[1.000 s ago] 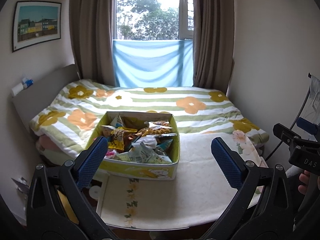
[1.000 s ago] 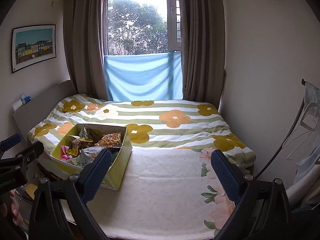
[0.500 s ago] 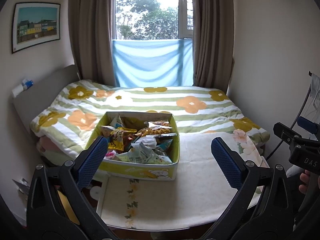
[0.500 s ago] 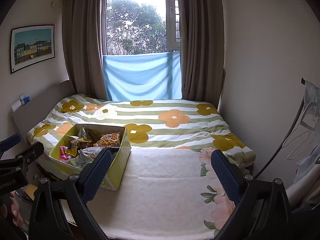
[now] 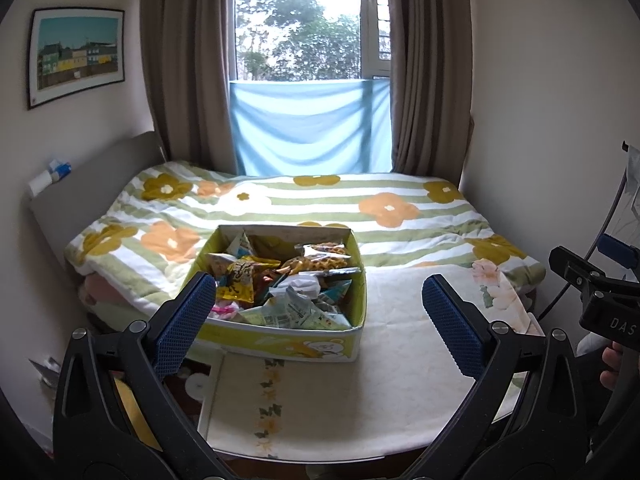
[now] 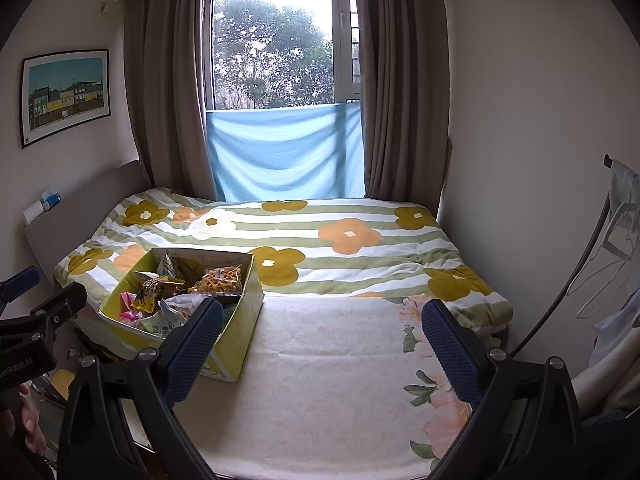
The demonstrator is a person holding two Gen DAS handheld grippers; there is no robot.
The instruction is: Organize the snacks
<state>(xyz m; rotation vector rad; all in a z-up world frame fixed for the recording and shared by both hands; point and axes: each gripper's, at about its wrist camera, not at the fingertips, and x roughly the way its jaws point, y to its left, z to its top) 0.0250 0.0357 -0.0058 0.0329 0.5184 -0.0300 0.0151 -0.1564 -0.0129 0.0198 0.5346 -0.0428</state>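
A yellow-green cardboard box [image 5: 280,340] [image 6: 244,320] stands on the cream cloth at the foot of the bed, packed with several snack packets [image 5: 280,284] [image 6: 180,292]. Among them are a yellow bag [image 5: 240,284] and a waffle pack [image 6: 222,280]. My left gripper [image 5: 320,308] hovers open just in front of the box, nothing between its blue pads. My right gripper [image 6: 322,336] is open too, over the bare cloth to the right of the box. Each gripper shows at the edge of the other's view.
The cream floral cloth [image 5: 360,392] [image 6: 340,380] covers the near surface. Behind it lies the striped flower duvet [image 5: 320,204], with a headboard [image 5: 92,176] at left. A window with a blue cloth [image 5: 308,128] is at the back. Hangers and wires [image 6: 612,248] are at right.
Both views have shifted only slightly; the box sits a touch nearer in the left wrist view. Both grippers stay open and hold nothing.
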